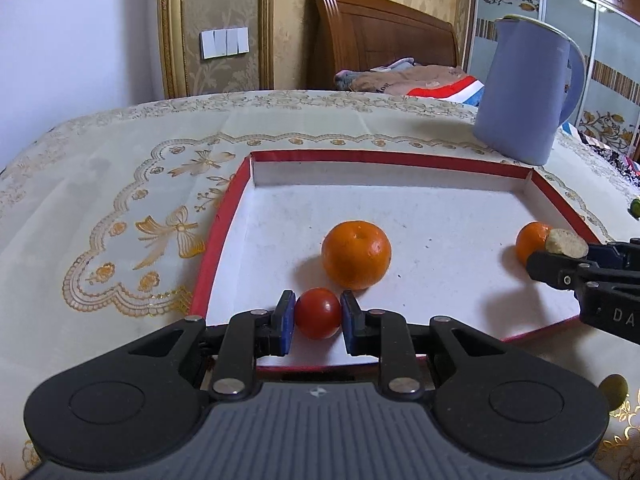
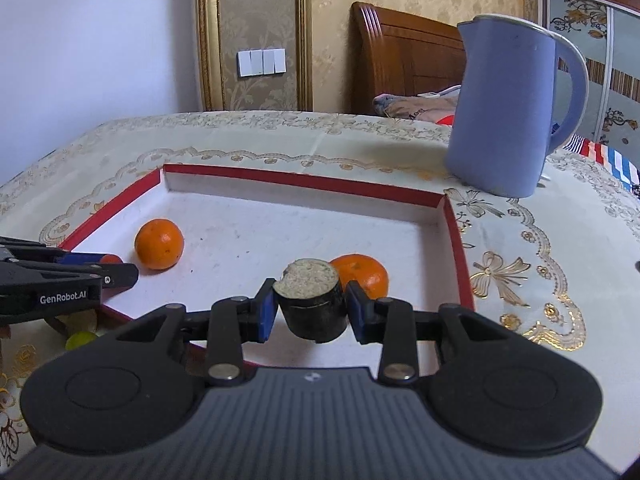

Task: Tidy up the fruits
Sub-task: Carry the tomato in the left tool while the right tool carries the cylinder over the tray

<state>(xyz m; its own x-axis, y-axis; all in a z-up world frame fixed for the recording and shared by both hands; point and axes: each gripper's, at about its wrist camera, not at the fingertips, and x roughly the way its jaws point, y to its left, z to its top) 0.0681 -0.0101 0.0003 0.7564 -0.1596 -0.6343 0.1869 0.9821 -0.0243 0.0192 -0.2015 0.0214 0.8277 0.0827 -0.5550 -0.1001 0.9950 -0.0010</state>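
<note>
Bedroom walls and a wooden headboard [image 1: 380, 36] stand behind a table under a cream cloth [image 1: 120, 184] with gold patterns, where a red-rimmed box [image 1: 224, 236] holds two oranges – one [image 1: 356, 254] near its middle, another [image 2: 362, 274] toward its right side. Over the box's near edge, the left gripper [image 1: 318, 314] pinches a small red tomato [image 1: 319, 313] while the right gripper [image 2: 312, 306] clamps a dark, cut-topped chunk of fruit [image 2: 312, 302] just before the second orange. Beyond the box's far right corner stands a blue jug [image 2: 504, 108].
</note>
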